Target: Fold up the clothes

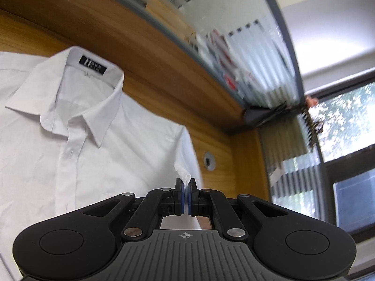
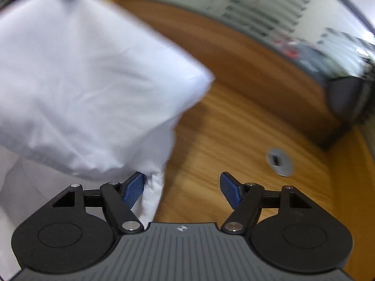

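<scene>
From the left wrist camera, a white shirt (image 1: 77, 126) lies front-up on the wooden desk (image 1: 164, 79), its collar (image 1: 70, 89) spread open with a black label (image 1: 93, 64) inside. The left gripper (image 1: 186, 183) is pinched tight on a small fold of the shirt's white cloth, near the sleeve edge. A grey cable port (image 1: 209, 160) sits in the desk just beyond. From the right wrist camera, the picture is blurred; the shirt (image 2: 89, 93) fills the left side, part of it raised off the desk (image 2: 234, 126). The right gripper (image 2: 185, 188) stands wide, its blue pads (image 2: 230, 190) gripping nothing, cloth just brushing the left pad.
</scene>
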`<state>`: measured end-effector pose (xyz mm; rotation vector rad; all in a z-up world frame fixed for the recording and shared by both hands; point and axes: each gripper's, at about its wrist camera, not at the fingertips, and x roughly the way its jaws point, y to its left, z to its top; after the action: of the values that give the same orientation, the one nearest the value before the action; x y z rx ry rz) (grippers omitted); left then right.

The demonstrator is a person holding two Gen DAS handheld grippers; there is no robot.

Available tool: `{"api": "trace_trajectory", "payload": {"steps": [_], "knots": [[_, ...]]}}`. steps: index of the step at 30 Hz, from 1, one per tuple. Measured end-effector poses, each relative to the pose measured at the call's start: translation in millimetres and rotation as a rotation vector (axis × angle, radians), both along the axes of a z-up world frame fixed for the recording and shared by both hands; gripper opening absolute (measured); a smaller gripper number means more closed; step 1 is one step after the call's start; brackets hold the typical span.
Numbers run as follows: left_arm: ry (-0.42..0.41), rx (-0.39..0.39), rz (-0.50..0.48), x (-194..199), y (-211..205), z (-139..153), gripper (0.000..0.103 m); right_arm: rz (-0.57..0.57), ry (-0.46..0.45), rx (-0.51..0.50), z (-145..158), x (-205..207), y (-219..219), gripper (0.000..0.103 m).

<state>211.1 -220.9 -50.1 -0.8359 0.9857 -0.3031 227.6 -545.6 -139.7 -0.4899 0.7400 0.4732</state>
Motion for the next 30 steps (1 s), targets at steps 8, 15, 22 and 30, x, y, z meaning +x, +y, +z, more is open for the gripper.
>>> {"api": "trace_trajectory", "payload": {"steps": [8,15,22,30], "knots": [[0.096,0.057,-0.041,-3.7,-16.6,-28.9,0.005,-0.127,0.066,-0.012,4.0,13.3,-58.2,0.075],[0.035,-0.032,0.044,-0.6,-6.8,-9.8,0.005,0.088,0.116,0.066,5.5,-0.5,-20.7,0.076],[-0.010,-0.090,0.099,8.5,-1.3,11.2,0.005,0.170,0.089,0.038,-3.8,-8.6,36.9,0.076],[-0.016,-0.166,0.167,9.1,11.9,15.4,0.005,0.210,0.082,0.020,-17.2,-1.4,59.3,0.078]]}}
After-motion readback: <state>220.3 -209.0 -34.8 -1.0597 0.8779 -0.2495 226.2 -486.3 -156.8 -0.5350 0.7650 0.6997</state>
